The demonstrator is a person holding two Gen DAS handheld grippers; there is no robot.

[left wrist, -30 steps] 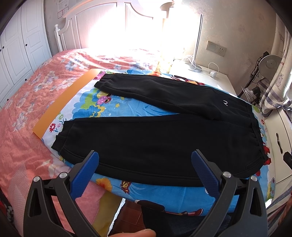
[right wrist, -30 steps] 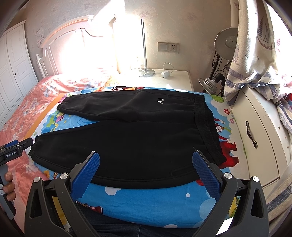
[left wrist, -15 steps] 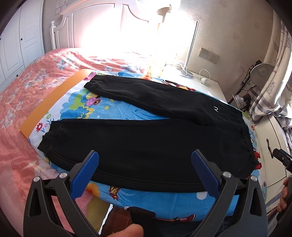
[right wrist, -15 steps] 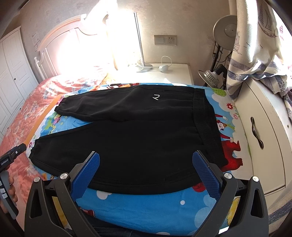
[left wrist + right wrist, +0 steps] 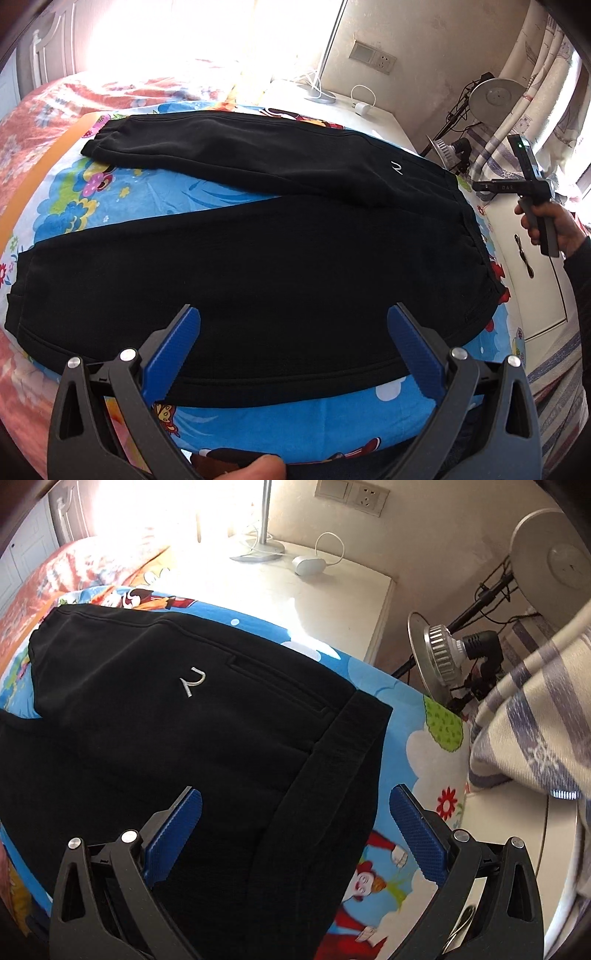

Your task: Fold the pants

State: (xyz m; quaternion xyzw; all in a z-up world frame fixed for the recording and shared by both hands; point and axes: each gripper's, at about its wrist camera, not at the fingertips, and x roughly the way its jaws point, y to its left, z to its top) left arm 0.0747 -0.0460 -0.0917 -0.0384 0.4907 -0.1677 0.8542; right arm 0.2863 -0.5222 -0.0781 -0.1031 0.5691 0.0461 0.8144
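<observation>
- Black pants (image 5: 266,251) spread flat on cartoon sheet (image 5: 122,206), filling centre of left view; legs splayed toward left of frame, waistband (image 5: 332,771) at right.
- Thick fleece-looking cloth: likely soft, limp, moderately heavy for clothing, no stiffness. Probably drapes and drags on sheet rather than slides.
- Best pinch points, by judgement: waistband corner and leg cuff (image 5: 94,142) at upper left; doubled hems should resist slipping out of pads. Mid-fabric pinch likely bunches.
- Left gripper (image 5: 293,343) at bottom centre of own view, jaws spread wide, nothing between them, hovering over near leg edge; tilted down toward bed.
- Right gripper (image 5: 295,825) at bottom centre of own view, jaws also wide apart and empty, straddling waistband from above; contact with cloth not determinable.
- Right hand (image 5: 554,229) visible at right edge of left view, wrapped round gripper handle, raised beside white cabinet (image 5: 535,280).
- No fold made yet, judging by flat layout.
</observation>
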